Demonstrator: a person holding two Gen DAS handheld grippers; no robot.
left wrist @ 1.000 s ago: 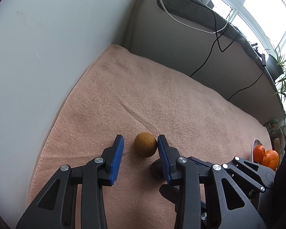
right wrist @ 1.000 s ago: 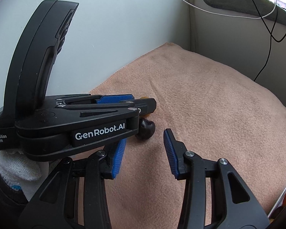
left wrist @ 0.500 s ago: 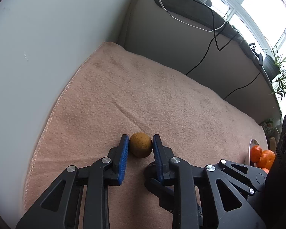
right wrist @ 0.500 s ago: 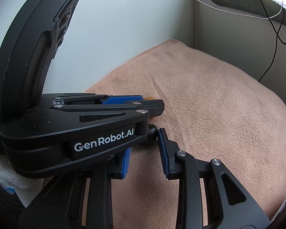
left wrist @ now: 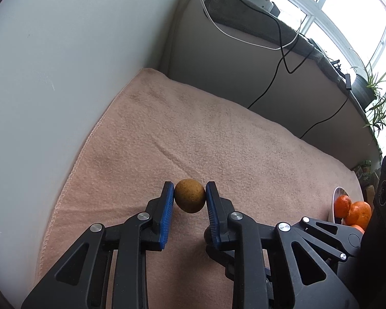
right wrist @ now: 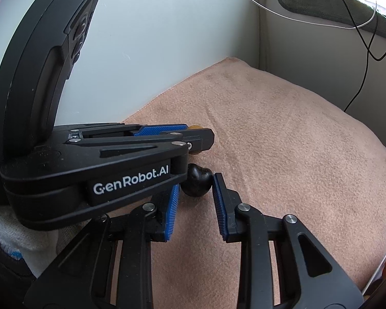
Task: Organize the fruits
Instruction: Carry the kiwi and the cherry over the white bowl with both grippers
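A small round brown-yellow fruit (left wrist: 189, 195) is clamped between the blue pads of my left gripper (left wrist: 189, 200), just above the pink towel (left wrist: 218, 139). In the right wrist view the left gripper's body (right wrist: 103, 170) crosses the frame and only a sliver of that fruit (right wrist: 194, 127) shows. My right gripper (right wrist: 196, 189) has its blue pads around a small dark, nearly black fruit (right wrist: 196, 182) on the towel (right wrist: 296, 167); the right pad touches it, the left pad is partly hidden.
A white plate (left wrist: 334, 200) with several oranges (left wrist: 357, 211) sits at the towel's right end. A white wall (left wrist: 51, 64) borders the left, a grey ledge with cables (left wrist: 283, 46) and a potted plant (left wrist: 368, 87) the back.
My left gripper has shut on the brown fruit and lifted it slightly. My right gripper has moved forward and narrowed around the dark fruit.
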